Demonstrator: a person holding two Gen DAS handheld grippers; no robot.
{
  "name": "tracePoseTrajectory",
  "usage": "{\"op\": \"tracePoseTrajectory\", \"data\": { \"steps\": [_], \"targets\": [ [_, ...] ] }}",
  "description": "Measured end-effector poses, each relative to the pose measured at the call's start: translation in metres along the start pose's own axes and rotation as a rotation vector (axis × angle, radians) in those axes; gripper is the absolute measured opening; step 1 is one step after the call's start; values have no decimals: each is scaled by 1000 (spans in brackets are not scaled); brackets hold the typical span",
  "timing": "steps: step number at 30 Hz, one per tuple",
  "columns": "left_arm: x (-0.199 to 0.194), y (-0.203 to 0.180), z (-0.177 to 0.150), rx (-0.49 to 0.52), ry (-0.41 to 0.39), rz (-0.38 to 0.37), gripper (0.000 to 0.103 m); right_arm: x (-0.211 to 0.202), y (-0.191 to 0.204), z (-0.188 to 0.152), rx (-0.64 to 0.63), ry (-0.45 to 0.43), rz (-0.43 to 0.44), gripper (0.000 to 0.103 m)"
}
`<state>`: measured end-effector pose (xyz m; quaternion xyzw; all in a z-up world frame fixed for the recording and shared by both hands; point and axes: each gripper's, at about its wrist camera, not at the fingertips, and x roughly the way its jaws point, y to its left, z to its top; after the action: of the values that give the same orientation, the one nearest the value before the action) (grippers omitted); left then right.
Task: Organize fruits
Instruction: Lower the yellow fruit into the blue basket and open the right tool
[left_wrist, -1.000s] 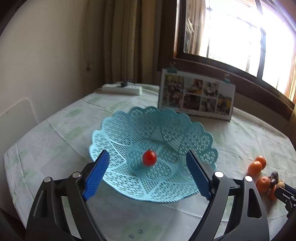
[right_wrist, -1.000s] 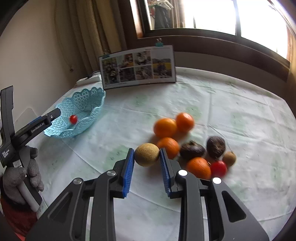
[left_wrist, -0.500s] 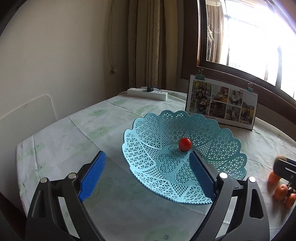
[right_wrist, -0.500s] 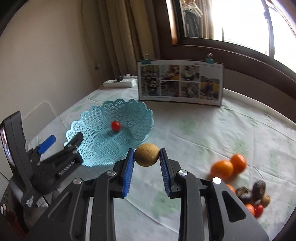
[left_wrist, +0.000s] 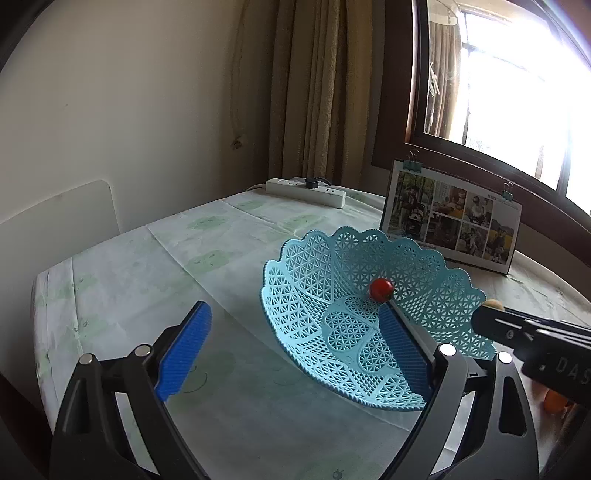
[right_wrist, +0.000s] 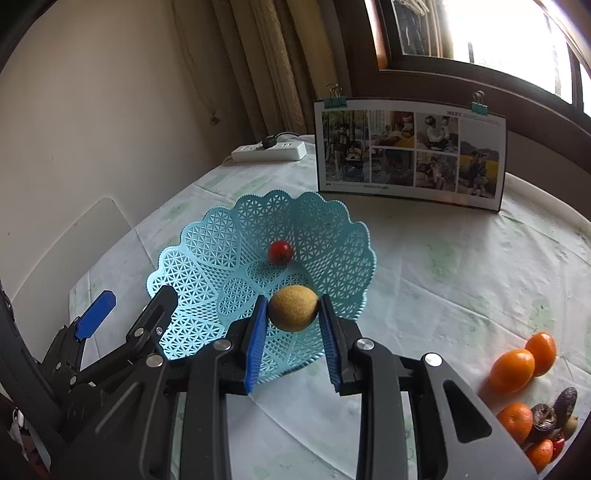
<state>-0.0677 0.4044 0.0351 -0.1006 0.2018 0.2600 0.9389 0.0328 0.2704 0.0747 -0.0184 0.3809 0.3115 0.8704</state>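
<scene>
Cloth-covered desk (right_wrist: 424, 266): one tomato (right_wrist: 280, 252) was in the basket (right_wrist: 207, 254), right claw (right_wrist: 289, 317) clamped a brown fruit (right_wrist: 293, 308) above it, left claw (left_wrist: 291, 341) gaped empty, pile of fruit (right_wrist: 524, 398) left beside.

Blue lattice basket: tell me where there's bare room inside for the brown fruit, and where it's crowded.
The blue lattice plastic basket holds only one small red tomato at its far side; its centre and near floor are bare. The cloth between basket and photo board is free. Crowded: the orange-and-dark fruit pile at right.
</scene>
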Motion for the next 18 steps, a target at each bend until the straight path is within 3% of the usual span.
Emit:
{"op": "tracePoseTrajectory", "data": {
  "steps": [2, 5, 18],
  "targets": [
    [1, 2, 0, -8, 3, 4, 98, 1, 0, -1, 5, -1, -6, 31],
    [0, 4, 0, -20, -5, 12, 98, -1, -3, -4, 25, -9, -19, 43],
    [-11, -5, 0, 23, -59, 23, 99, -31, -42, -26, 135, -43, -85, 44]
  ]
}}
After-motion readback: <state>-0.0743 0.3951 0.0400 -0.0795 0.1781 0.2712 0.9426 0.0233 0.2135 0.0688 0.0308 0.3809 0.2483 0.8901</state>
